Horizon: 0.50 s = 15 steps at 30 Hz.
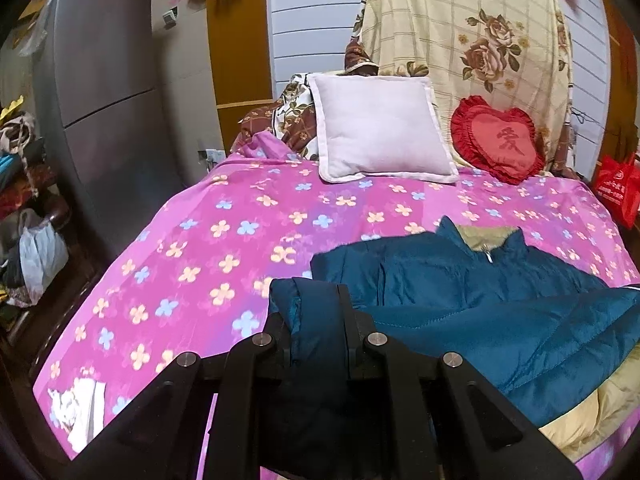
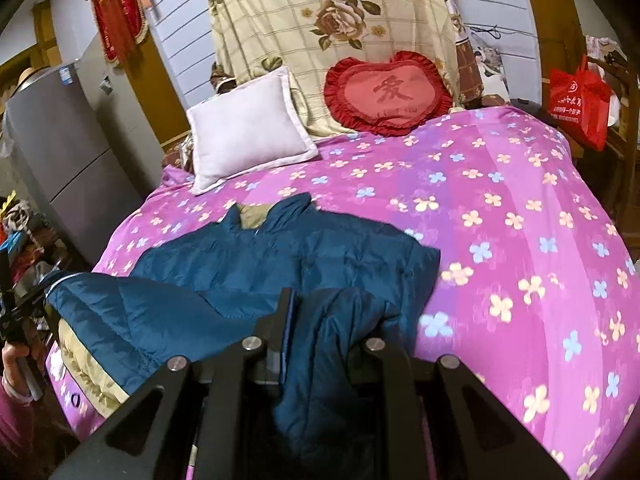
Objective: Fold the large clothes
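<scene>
Lying collar-up on the pink flowered bed [image 1: 240, 216], the teal jacket [image 1: 460, 280] has both near corners lifted — left gripper [image 1: 316, 320] jaws clamp one fold, right gripper [image 2: 332, 320] jaws clamp the other, below the white pillow [image 1: 380, 132].

Left gripper [image 1: 316, 312] jaws clamped, right gripper [image 2: 328, 320] likewise

Far beyond the fingers, the red heart cushion [image 2: 386, 94] shows one dark Chinese character; white print on the red bag [image 2: 576, 100] stays unreadable.
</scene>
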Available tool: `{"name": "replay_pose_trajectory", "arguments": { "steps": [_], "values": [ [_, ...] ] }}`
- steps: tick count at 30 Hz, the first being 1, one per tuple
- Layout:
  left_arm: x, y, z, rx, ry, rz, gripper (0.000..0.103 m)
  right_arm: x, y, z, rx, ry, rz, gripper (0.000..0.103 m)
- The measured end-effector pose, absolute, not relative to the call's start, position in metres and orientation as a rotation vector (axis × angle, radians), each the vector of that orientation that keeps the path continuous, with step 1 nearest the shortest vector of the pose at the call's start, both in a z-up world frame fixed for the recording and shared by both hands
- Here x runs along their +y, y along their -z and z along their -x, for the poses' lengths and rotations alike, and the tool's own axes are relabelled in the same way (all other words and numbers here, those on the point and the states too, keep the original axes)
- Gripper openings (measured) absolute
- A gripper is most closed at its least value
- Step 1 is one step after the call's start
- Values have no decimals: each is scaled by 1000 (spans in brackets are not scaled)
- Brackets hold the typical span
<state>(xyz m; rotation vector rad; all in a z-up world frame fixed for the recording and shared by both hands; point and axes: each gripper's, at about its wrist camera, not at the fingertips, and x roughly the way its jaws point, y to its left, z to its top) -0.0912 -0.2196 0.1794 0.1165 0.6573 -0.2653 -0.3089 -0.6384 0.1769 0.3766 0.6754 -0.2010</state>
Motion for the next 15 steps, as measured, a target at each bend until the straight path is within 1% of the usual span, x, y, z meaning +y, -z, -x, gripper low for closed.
{"name": "replay_pose_trajectory", "arguments": {
  "steps": [8,15],
  "values": [
    [-248,-171,38,708,244,-99,0,-666,-161,258,705,243,-397,18],
    [-275,-141,-1,728,211,-125,0,-689,-130,211,742,295,-414,17]
  ]
}}
